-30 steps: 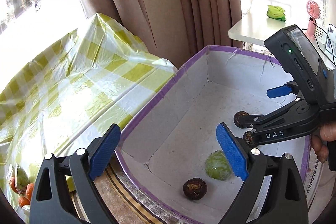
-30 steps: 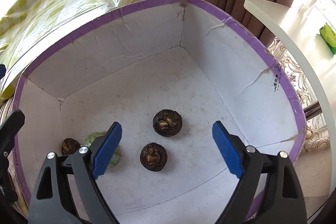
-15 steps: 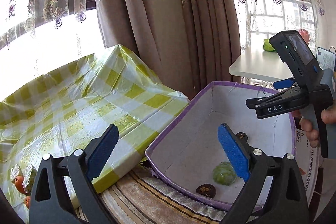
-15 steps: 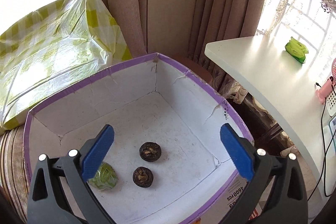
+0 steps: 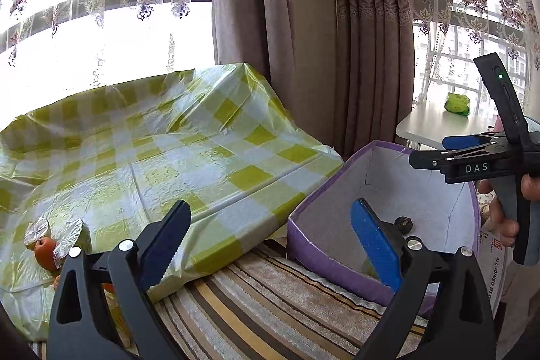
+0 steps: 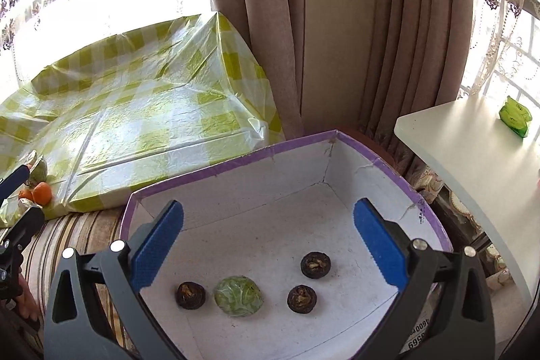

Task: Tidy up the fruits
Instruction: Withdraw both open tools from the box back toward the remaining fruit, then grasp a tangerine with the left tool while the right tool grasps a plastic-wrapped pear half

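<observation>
- A yellow-checked plastic cover (image 5: 162,157) drapes the raised surface ahead and to the left of both grippers, the biggest thing in either view; heavy curtains (image 6: 337,22) hang behind it.
- A purple-rimmed box (image 6: 236,164) sits directly below and ahead of the right gripper (image 6: 268,242), and ahead-right of the left gripper (image 5: 270,238); its white floor already carries some of the sorted produce.
- A white tabletop (image 6: 472,150) stands off to the right gripper's right, with a green wrapped item (image 6: 514,116) on it, well apart from the box.
- The right gripper hangs over the box, its blue pads spread wide and nothing between them; the left gripper is likewise spread and empty, aimed toward the cover's near edge.
- Inside the box, below the right gripper: a green wrapped fruit (image 6: 239,296) with three dark round fruits, one (image 6: 190,295) just to its left, two (image 6: 302,298) (image 6: 315,265) to its right.
- Orange fruits (image 5: 45,253), beside foil-like wrapping, lie on the cover at the left gripper's near left, outside the box.
- The step in hand appears to be the turn to fetching the next piece: the left gripper would likely need to swing left and down, straddle one orange fruit, and close gently so it neither rolls nor snags the slick plastic.
</observation>
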`<state>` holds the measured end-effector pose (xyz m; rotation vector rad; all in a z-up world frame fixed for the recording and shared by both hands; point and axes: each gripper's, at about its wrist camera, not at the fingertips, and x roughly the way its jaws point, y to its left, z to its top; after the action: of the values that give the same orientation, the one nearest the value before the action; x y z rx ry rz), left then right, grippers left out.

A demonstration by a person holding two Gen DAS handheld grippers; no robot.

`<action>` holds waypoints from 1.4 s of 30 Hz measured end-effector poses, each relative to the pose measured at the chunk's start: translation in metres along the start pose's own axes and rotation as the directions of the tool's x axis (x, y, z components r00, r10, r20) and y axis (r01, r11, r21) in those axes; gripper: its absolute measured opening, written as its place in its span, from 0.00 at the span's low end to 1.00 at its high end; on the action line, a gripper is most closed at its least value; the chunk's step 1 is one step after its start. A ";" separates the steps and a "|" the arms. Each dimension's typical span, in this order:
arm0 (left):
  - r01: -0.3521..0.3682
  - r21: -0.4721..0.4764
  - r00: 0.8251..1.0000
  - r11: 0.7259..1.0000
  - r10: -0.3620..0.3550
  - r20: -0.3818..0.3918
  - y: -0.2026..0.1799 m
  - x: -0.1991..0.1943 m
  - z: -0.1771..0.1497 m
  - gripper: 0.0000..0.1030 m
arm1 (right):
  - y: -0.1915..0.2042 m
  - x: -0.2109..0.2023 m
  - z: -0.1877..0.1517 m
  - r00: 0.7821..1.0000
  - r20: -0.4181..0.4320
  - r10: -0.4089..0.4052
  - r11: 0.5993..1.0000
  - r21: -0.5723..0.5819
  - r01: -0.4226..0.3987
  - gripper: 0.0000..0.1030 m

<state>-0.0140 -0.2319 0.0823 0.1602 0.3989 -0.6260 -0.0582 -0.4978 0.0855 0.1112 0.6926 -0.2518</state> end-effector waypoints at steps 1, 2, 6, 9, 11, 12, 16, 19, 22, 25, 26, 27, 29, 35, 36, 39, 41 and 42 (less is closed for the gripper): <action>-0.010 -0.005 1.000 1.000 0.010 0.002 0.003 -0.003 -0.001 0.90 | 0.007 -0.001 0.000 1.000 0.002 0.021 1.000 -0.012 -0.020 0.98; -0.019 -0.014 1.000 1.000 0.019 0.001 0.007 -0.005 -0.002 0.90 | 0.015 -0.001 -0.001 0.999 0.003 0.038 0.999 -0.024 -0.038 0.98; -0.043 -0.065 0.999 0.997 0.043 0.006 0.024 -0.015 -0.007 0.90 | 0.048 0.000 -0.004 0.994 -0.010 0.108 0.991 -0.073 -0.108 0.98; -0.060 -0.095 0.998 0.994 0.061 0.009 0.037 -0.022 -0.009 0.90 | 0.072 0.004 -0.008 0.989 -0.034 0.142 0.983 -0.109 -0.145 0.98; -0.075 -0.116 0.997 0.990 0.077 0.012 0.045 -0.026 -0.011 0.89 | 0.085 0.007 -0.011 0.983 -0.056 0.175 0.976 -0.119 -0.180 0.98; -0.079 -0.126 0.997 0.989 0.082 0.013 0.050 -0.028 -0.011 0.88 | 0.092 0.010 -0.012 0.981 -0.063 0.185 0.974 -0.123 -0.192 0.98; -0.104 -0.180 0.994 0.978 0.108 0.011 0.071 -0.036 -0.014 0.85 | 0.119 0.011 -0.020 0.969 -0.080 0.236 0.959 -0.141 -0.245 0.98; -0.126 -0.238 0.991 0.963 0.131 0.005 0.093 -0.042 -0.018 0.84 | 0.140 0.009 -0.023 0.958 -0.081 0.274 0.946 -0.156 -0.284 0.98; -0.149 -0.290 0.988 0.945 0.154 -0.008 0.114 -0.049 -0.024 0.78 | 0.157 0.009 -0.026 0.945 -0.093 0.314 0.930 -0.173 -0.326 0.98; -0.169 -0.348 0.985 0.922 0.175 -0.017 0.137 -0.058 -0.032 0.76 | 0.174 0.008 -0.030 0.935 -0.107 0.339 0.912 -0.205 -0.354 0.98; -0.173 -0.368 0.984 0.913 0.177 -0.022 0.145 -0.061 -0.035 0.76 | 0.180 0.007 -0.032 0.932 -0.112 0.345 0.907 -0.215 -0.361 0.98; -0.177 -0.386 0.983 0.905 0.180 -0.028 0.152 -0.063 -0.038 0.74 | 0.185 0.007 -0.034 0.929 -0.117 0.352 0.902 -0.223 -0.370 0.98; -0.182 -0.421 0.982 0.888 0.182 -0.042 0.165 -0.066 -0.043 0.73 | 0.195 0.007 -0.037 0.923 -0.124 0.365 0.893 -0.235 -0.385 0.98; -0.202 -0.500 0.979 0.842 0.172 -0.105 0.198 -0.067 -0.056 0.62 | 0.223 0.006 -0.044 0.903 -0.146 0.404 0.860 -0.277 -0.430 0.98; -0.203 -0.510 0.979 0.836 0.165 -0.121 0.202 -0.066 -0.058 0.60 | 0.228 0.005 -0.046 0.900 -0.150 0.410 0.854 -0.284 -0.436 0.98; -0.198 -0.536 0.978 0.821 0.128 -0.165 0.211 -0.060 -0.065 0.56 | 0.242 0.003 -0.050 0.890 -0.159 0.428 0.835 -0.307 -0.456 0.98; -0.194 -0.554 0.976 0.810 0.104 -0.191 0.216 -0.056 -0.070 0.55 | 0.252 0.003 -0.052 0.885 -0.166 0.435 0.824 -0.323 -0.465 0.98; -0.190 -0.568 0.976 0.801 0.093 -0.196 0.219 -0.054 -0.072 0.52 | 0.258 0.003 -0.053 0.882 -0.170 0.439 0.817 -0.332 -0.471 0.98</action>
<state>0.0542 -0.0083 0.0442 -0.3550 0.7135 -0.3164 -0.0201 -0.2396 0.0478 -0.0710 0.7662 0.3508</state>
